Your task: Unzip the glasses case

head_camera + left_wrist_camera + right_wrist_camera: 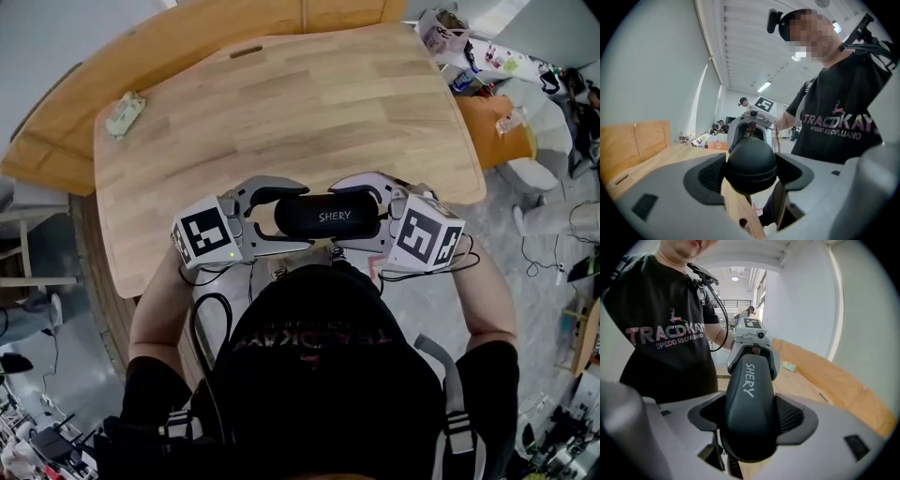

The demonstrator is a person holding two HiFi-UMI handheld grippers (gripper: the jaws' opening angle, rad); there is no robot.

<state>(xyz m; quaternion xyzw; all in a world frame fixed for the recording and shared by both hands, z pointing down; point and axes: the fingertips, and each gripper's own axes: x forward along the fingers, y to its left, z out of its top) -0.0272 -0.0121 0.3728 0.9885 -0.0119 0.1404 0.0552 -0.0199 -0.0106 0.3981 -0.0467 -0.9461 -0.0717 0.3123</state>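
Wooden counter (281, 112): glasses case (326, 216) held at its near edge, left hand-held gripper (750, 171) and right hand-held gripper (751, 420) each clamping an end. Free one; locate the zip pull

Glasses case (326, 217): dark, oblong, hard-looking shell with rounded ends, white lettering "SHERY" on its upper face. It appears closed; the zip cannot be made out. It lies level and lengthwise between the left tongs (750, 169) and the right tongs (750, 420), each clamped on one end. It is held over the near edge of the table (281, 103).
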